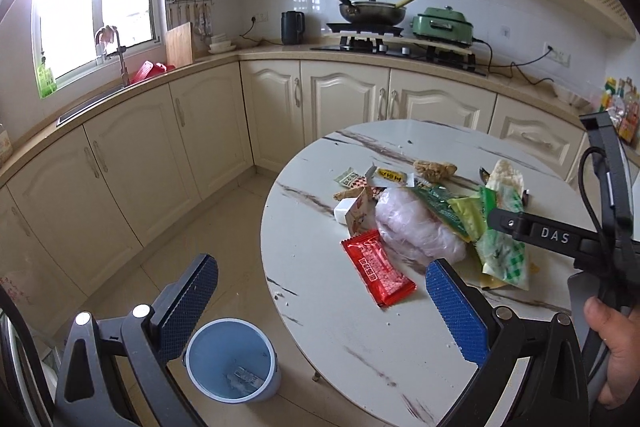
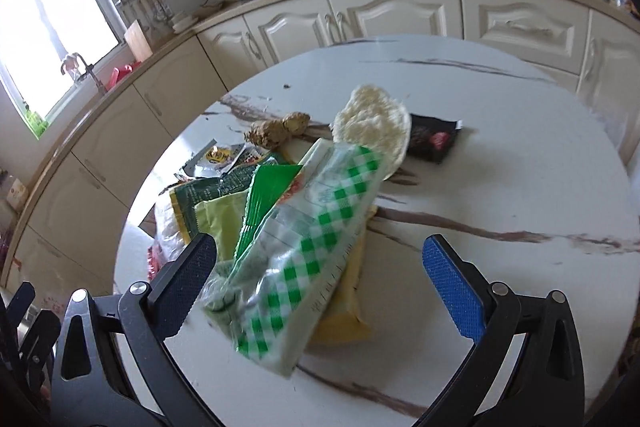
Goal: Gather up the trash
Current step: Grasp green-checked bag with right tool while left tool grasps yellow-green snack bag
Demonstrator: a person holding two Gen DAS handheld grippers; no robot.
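While our right gripper (image 2: 320, 281) hangs low over the round table (image 2: 500, 187), its jaws stand spread wide, one blue pad on each side of the green-checked bag (image 2: 308, 247), and we cannot tell whether either pad touches it. That bag lies on top of the trash heap with its long axis running from near us away toward the kitchen counter (image 2: 132, 67), its near end between the pads and its far end against a pale rice cracker (image 2: 372, 125). Under it sits a yellow packet (image 2: 344, 319), and beside it lie a plain green wrapper (image 2: 268, 195) and a dark green one (image 2: 208, 193). Farther off rest a knob of ginger (image 2: 280, 129) and a black sachet (image 2: 432, 139).

Our left gripper (image 1: 320, 305) is also wide open and holds nothing; it hovers at the table's edge. Between its pads, the red wrapper (image 1: 378, 269) lies flat, pointing diagonally away, next to a crumpled clear plastic bag (image 1: 416, 227). Below, on the floor, stands a blue bin (image 1: 232, 361).
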